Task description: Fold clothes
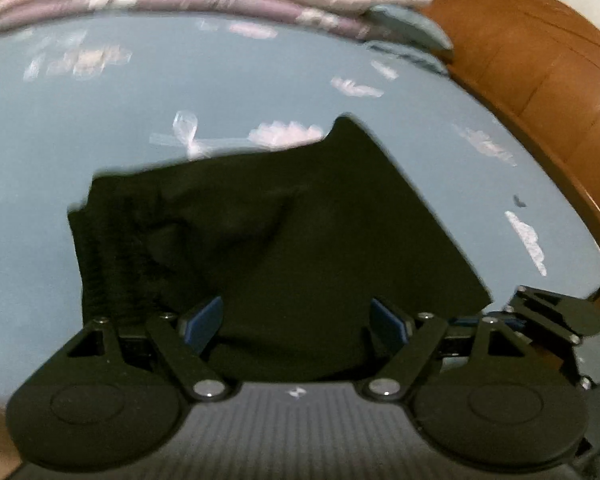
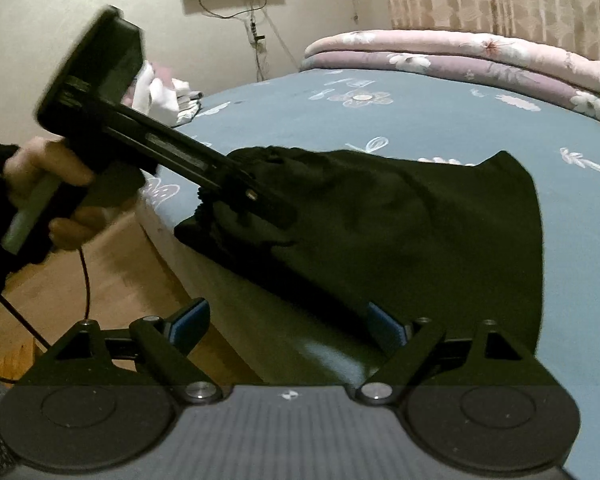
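Observation:
A black garment [image 1: 284, 232] lies rumpled on the blue flowered bedsheet [image 1: 100, 120], close to the near edge of the bed [image 2: 228, 276]. My left gripper [image 1: 296, 320] hovers open just over the garment's near hem, its blue pads [image 1: 204, 320] wide apart with cloth showing between them. In the right wrist view a hand [image 2: 48, 172] holds the left gripper [image 2: 276, 208] slanted down onto the garment [image 2: 420, 232] near its gathered left end. My right gripper [image 2: 288, 322] is open at the garment's near right corner, gripping nothing. It also shows at the right edge as the right gripper [image 1: 548, 308].
A folded pink and purple quilt [image 2: 460, 56] lies along the far side of the bed. A brown wooden bed board [image 1: 540, 80] curves along the right. White clothes [image 2: 164, 96] sit at the far left corner. Wooden floor [image 2: 100, 280] and a red cable [image 2: 86, 280] lie below the bed edge.

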The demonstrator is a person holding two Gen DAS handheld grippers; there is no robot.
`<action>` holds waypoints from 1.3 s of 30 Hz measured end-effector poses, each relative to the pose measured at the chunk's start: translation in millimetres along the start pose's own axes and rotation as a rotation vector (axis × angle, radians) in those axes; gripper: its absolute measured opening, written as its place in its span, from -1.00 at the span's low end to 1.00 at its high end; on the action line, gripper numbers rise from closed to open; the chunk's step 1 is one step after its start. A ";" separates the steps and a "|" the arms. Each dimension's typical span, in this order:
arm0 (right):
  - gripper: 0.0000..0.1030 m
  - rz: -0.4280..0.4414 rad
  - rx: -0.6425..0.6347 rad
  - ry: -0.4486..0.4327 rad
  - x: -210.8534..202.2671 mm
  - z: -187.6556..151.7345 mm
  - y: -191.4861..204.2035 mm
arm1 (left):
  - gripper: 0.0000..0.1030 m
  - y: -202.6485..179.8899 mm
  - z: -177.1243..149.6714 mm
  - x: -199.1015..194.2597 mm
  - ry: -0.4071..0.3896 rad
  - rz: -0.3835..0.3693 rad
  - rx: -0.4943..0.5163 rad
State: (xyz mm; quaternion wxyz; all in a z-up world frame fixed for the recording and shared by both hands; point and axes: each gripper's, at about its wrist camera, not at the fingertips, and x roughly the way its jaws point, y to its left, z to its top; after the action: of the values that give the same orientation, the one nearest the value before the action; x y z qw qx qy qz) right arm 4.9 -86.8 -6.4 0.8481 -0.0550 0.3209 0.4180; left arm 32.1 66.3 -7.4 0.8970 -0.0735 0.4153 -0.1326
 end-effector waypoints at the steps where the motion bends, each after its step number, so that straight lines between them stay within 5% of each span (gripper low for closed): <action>1: 0.75 -0.004 0.012 -0.002 -0.7 0.3 -2.8 | 0.57 -3.3 0.7 -3.7 -0.008 -0.003 0.013; 9: 0.81 -0.024 0.185 0.027 5.3 0.9 -30.8 | 0.57 1.1 -6.6 21.7 0.089 0.041 -0.024; 22: 0.88 -0.058 0.184 0.030 7.6 7.4 -40.8 | 0.58 23.0 20.5 -7.0 -0.051 0.081 -0.041; 29: 1.00 -0.094 0.213 -0.016 -0.3 21.4 -68.7 | 0.60 75.3 34.8 -9.9 -0.129 0.120 -0.195; 35: 1.00 -0.117 0.329 -0.012 -2.3 37.4 -107.8 | 0.59 125.5 30.7 4.7 -0.050 0.128 -0.382; 39: 1.00 -0.136 0.394 0.001 -0.7 48.1 -132.0 | 0.59 150.9 12.6 16.0 0.022 0.018 -0.541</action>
State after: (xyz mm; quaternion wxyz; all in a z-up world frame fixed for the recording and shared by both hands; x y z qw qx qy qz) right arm 126.8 -155.0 8.8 0.8686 0.0903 0.3923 0.2890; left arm 78.3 205.8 -47.5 0.8414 -0.3053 0.4458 -0.0095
